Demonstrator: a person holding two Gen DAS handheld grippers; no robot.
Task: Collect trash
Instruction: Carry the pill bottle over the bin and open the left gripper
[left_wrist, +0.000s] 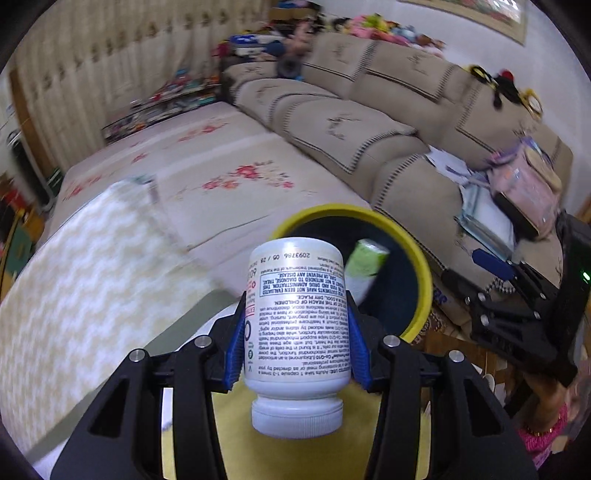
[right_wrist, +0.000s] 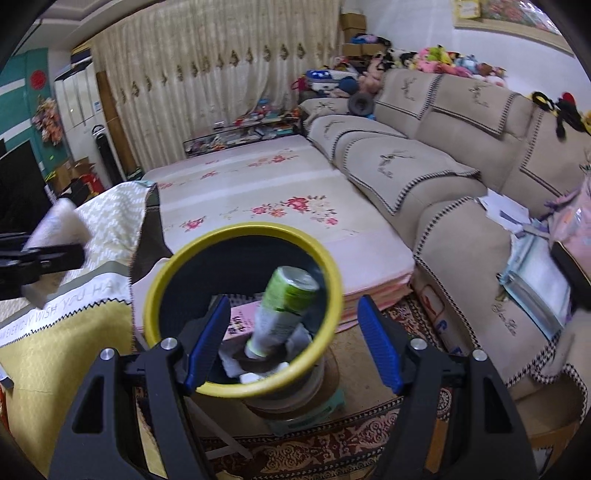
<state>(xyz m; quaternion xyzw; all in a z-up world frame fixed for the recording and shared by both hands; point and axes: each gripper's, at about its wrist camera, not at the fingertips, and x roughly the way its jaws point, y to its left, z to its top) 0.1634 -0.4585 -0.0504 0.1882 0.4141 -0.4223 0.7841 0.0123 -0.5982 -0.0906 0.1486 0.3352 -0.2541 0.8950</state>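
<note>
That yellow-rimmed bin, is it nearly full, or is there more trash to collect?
Partly done: the bin already holds a green can, a pink carton and some white scraps. In hand: the left gripper has its jaws clamped on a white pill bottle, held near the bin's mouth but not dropped. The right gripper is empty. Further trash isn't clearly visible.

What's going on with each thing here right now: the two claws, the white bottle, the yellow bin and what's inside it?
Left gripper: shut on the pill bottle.
Pill bottle: capped, held cap toward the camera, not yet in the bin.
Right gripper: open, empty, at the bin's rim.
Bin: upright, no lid, partly filled.
Green can: inside the bin, tilted.
Pink box: inside the bin, under the can.
</note>
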